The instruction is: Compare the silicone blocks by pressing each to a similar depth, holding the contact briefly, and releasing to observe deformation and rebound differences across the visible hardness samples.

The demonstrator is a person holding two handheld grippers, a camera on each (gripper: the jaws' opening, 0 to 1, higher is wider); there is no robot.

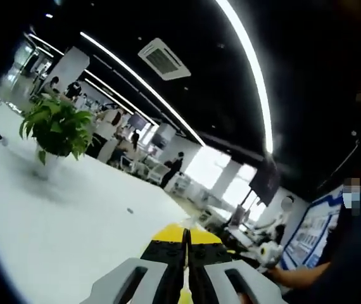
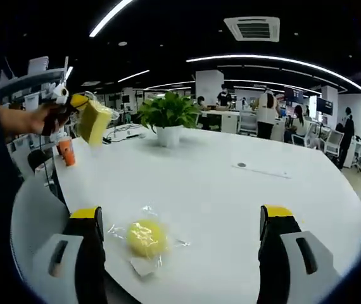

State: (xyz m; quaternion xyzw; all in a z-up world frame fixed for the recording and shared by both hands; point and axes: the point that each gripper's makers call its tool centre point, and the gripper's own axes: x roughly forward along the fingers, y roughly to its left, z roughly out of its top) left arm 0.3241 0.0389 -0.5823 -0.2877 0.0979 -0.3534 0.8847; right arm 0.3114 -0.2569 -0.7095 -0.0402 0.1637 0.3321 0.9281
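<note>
In the left gripper view, the left gripper [image 1: 187, 266] has its jaws drawn almost together, with a yellow block [image 1: 190, 235] clamped between the tips. It is lifted above the white worktop [image 1: 73, 221], with a potted plant [image 1: 57, 130] far off to the left. A squeeze this tight may already go deeper than the next sample gets, which would spoil the comparison. Held in the air, the block could also slide out when the jaws ease off, and fall.

In the right gripper view, the right gripper [image 2: 180, 244] stands wide apart, low over the near edge of the worktop [image 2: 231, 190], holding nothing. Between its jaws lies a round yellow pad [image 2: 146, 237] in a clear wrapper [image 2: 168, 242], on the worktop. The film looks slippery, so I judge the pad may skid or squirm sideways as the jaws close. The crinkled wrapper could also hide how the pad springs back. Far left, the left gripper [image 2: 73, 107] holds the block [image 2: 95, 121] in the air beside an orange cup [image 2: 67, 152], which a careless swing could knock.
</note>
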